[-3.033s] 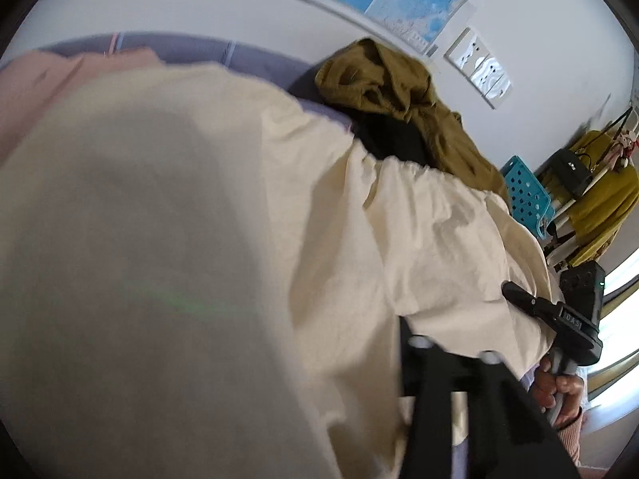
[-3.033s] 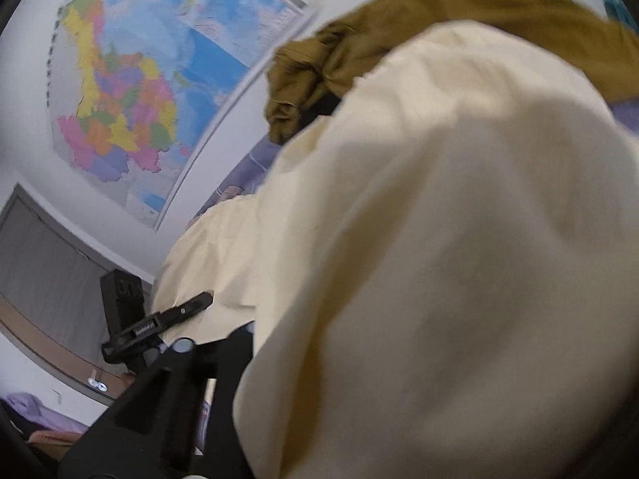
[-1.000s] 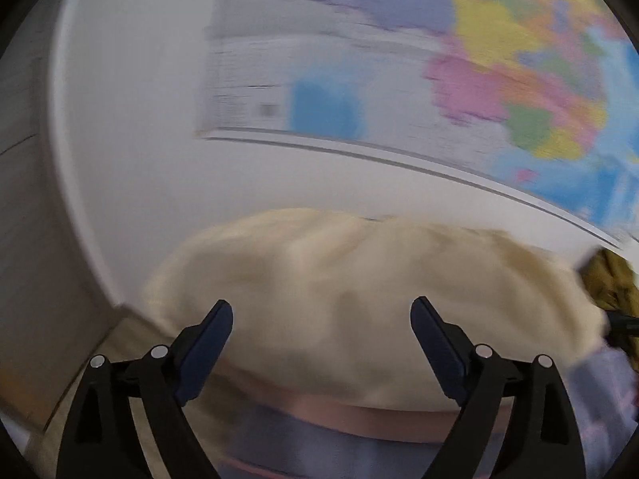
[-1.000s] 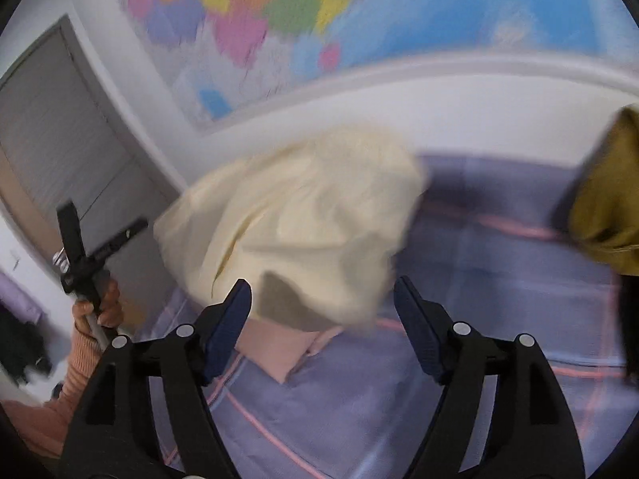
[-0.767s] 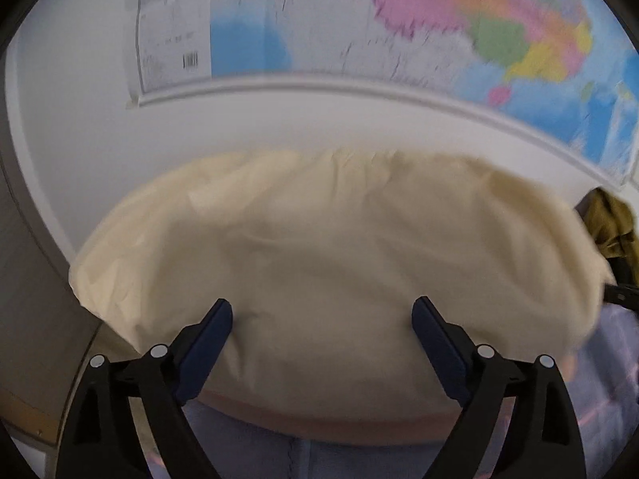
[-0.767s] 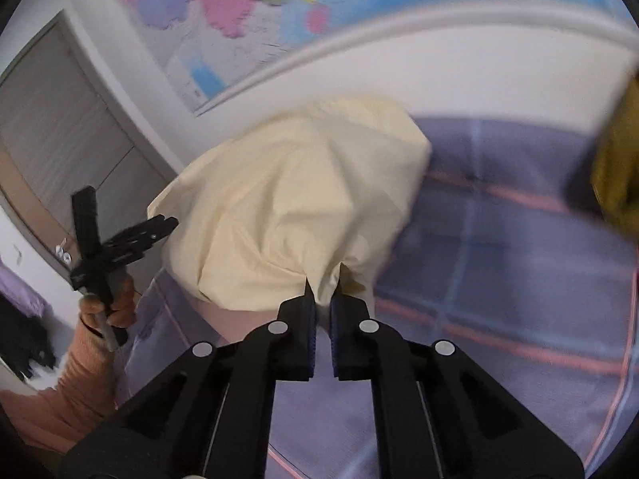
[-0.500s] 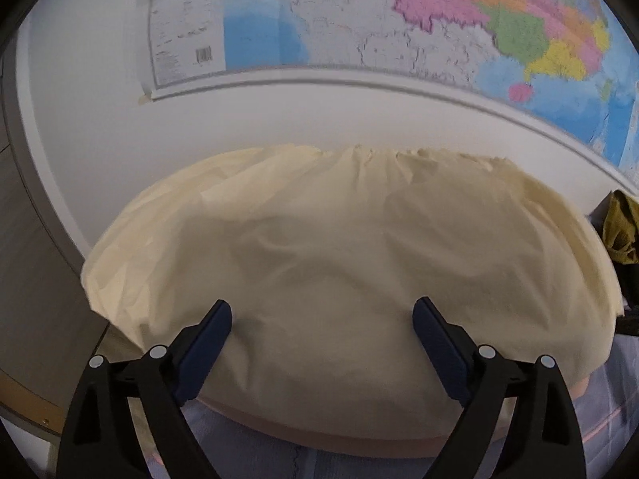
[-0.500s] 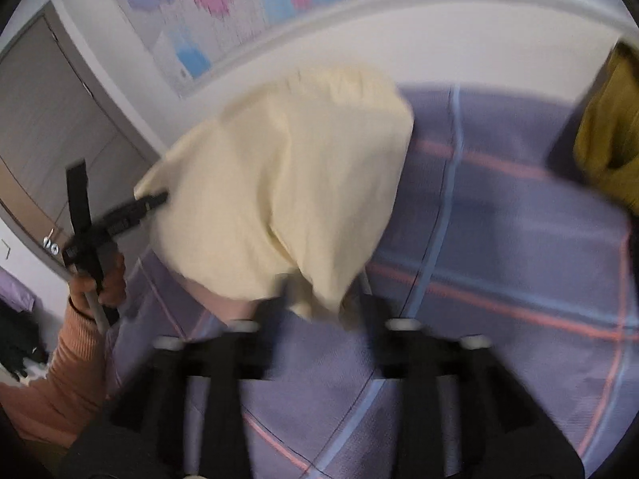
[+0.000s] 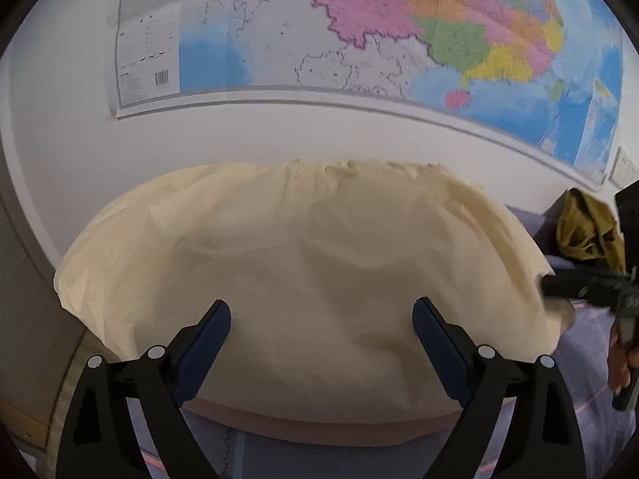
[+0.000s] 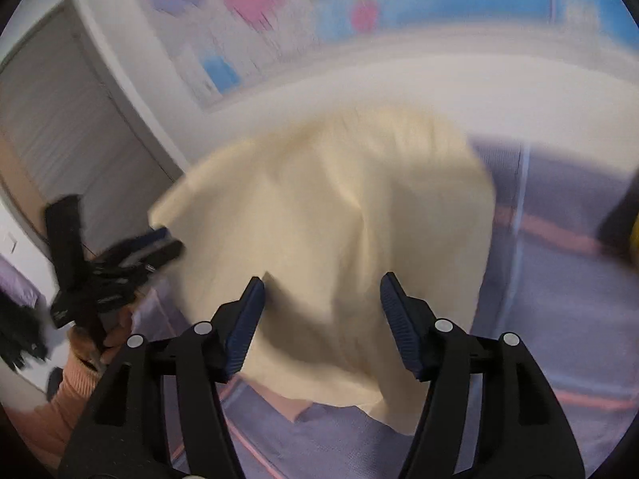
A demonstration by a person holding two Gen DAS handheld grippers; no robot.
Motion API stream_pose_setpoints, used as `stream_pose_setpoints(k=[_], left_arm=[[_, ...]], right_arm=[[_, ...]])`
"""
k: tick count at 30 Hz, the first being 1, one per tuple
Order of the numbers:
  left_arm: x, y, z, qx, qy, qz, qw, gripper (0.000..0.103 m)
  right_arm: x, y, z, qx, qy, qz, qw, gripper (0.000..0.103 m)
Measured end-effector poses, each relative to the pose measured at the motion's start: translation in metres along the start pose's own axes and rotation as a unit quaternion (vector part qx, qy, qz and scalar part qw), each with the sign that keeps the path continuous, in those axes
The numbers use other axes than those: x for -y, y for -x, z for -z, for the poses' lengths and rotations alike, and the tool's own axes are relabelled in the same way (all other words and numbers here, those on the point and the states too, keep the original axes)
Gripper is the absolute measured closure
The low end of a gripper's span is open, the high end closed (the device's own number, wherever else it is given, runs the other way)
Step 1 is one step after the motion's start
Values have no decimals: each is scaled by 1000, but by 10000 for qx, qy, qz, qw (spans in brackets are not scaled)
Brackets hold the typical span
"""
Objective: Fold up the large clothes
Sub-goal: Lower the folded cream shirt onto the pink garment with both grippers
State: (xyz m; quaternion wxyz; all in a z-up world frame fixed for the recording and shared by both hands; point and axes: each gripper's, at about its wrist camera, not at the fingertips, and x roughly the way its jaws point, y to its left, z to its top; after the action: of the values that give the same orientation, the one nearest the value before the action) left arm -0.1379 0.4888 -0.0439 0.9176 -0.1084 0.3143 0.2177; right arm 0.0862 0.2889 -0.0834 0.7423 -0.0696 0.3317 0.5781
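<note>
A cream garment (image 9: 303, 263) lies in a folded heap on a purple checked bed sheet (image 10: 559, 303), close to the wall. My left gripper (image 9: 322, 321) hovers over its near edge, open, nothing between the pads. In the right wrist view the cream garment (image 10: 339, 199) spreads under and beyond my right gripper (image 10: 322, 290). Its jaws are opening and the pads stand clear of the cloth. The left gripper (image 10: 131, 255) shows at that garment's left edge, held by a hand in an orange sleeve. The right gripper (image 9: 575, 285) touches the heap's right end.
A pink folded item (image 9: 319, 427) sticks out under the cream garment. An olive garment (image 9: 587, 231) lies bunched at the far right of the bed. A large map (image 9: 359, 32) hangs on the white wall. A grey door (image 10: 60, 127) stands at the left.
Both grippers carried the cream cloth three seconds ago. The right gripper shut at the heap's near corner, then opened again. The left gripper stayed open and drew nearer to the heap.
</note>
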Motion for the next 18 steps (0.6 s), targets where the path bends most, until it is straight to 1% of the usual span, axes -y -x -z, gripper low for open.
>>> stream_pose_setpoints(k=[1, 4, 7, 9, 14, 16, 18], left_arm=[[4, -3, 2, -17, -64, -42, 10000, 13], [10, -4, 5, -41, -136, -184, 9997, 12], [14, 0, 3, -35, -99, -100, 9999, 12], [18, 6, 1, 4, -78, -111, 9999, 13], [26, 14, -2, 63, -55, -146, 9999, 12], [29, 15, -1, 55, -40, -175, 9998, 12], [30, 12, 1, -1, 2, -169, 9999, 12]], right_arm=[[1, -8, 5, -101, 10, -41, 9999, 42], [3, -12, 17, -108, 31, -111, 9999, 41], [1, -4, 15, -101, 51, -102, 9999, 41], [-3, 3, 13, -25, 110, -47, 9999, 41], [-18, 20, 10, 323, 375, 16, 9988, 40], [-23, 20, 8, 345, 525, 45, 9980, 38], [-30, 8, 5, 276, 651, 98, 9975, 38]])
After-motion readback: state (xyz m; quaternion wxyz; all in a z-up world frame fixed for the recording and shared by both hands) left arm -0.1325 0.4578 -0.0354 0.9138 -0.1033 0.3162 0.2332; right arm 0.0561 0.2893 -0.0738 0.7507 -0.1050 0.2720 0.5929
